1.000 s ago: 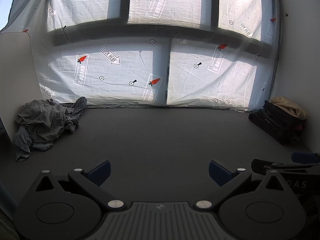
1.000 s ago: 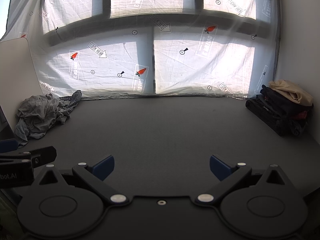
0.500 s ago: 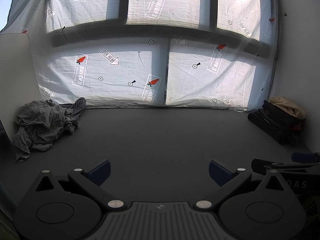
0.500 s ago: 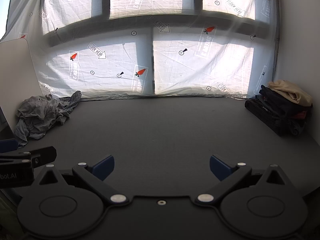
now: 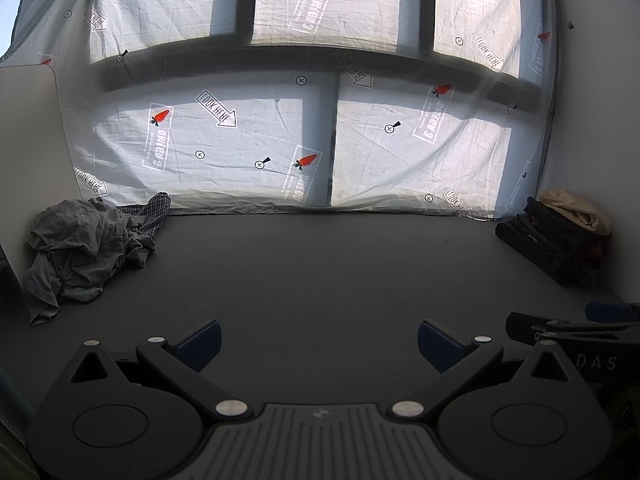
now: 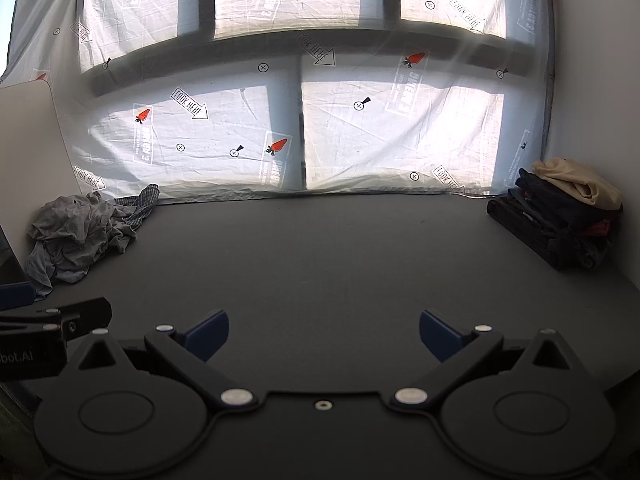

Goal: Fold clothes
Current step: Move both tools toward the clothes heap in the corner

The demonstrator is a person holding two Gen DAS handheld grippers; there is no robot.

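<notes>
Both grippers hang side by side over the near edge of a dark grey table (image 5: 320, 264), each with its jaws spread wide and nothing between them. The left gripper (image 5: 318, 340) shows its two blue pads (image 5: 200, 340) well apart above bare tabletop, and the right gripper (image 6: 324, 332) stands the same way, its blue pads (image 6: 208, 330) parted over the table (image 6: 320, 248). Each tool also appears in the other's view: the right one pokes in at the right edge of the left camera's picture, and the left one at the left edge of the right camera's. The unfolded clothes lie far from both tools, in a crumpled grey heap (image 5: 84, 244) at the far left corner of the table, with a checked garment (image 5: 154, 210) tucked against its back edge, next to the sheet. In the right view the same heap (image 6: 78, 236) sits against the white side panel (image 6: 28, 152). At the far right corner rests a stack (image 5: 560, 240) of dark folded clothes, topped by a tan piece (image 5: 576, 208); the right view shows this stack (image 6: 560, 224) close to the white wall. Behind the table hangs a backlit white sheet (image 5: 248, 144) printed with carrots and "LOOK HERE" arrows, window bars showing through it as dark bands.
</notes>
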